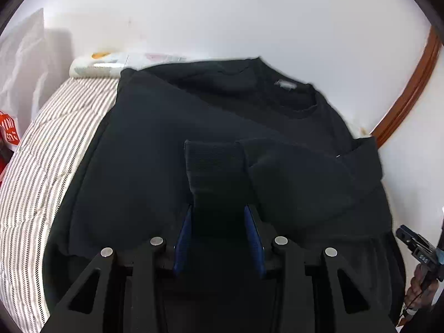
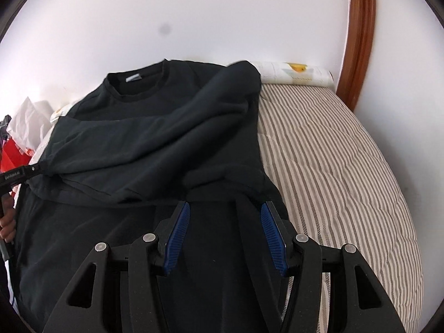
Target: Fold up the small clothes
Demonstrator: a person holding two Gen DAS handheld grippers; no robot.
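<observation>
A black long-sleeved sweatshirt (image 1: 172, 138) lies on a striped bed, collar at the far end; it also shows in the right wrist view (image 2: 144, 133). Both sleeves are folded across the chest. In the left wrist view my left gripper (image 1: 218, 211) has its blue-padded fingers (image 1: 184, 233) either side of a ribbed sleeve cuff (image 1: 213, 161), with a gap between them. In the right wrist view my right gripper (image 2: 224, 208) stands open over the other sleeve's end (image 2: 211, 183); cloth lies between the pads. The left gripper (image 2: 22, 173) shows at the left edge.
The striped mattress (image 2: 333, 166) runs to the right of the shirt, with a rolled patterned cloth (image 2: 294, 73) at its head. A white wall and a brown wooden frame (image 2: 360, 41) stand behind. White and red bags (image 1: 11, 127) sit at the left.
</observation>
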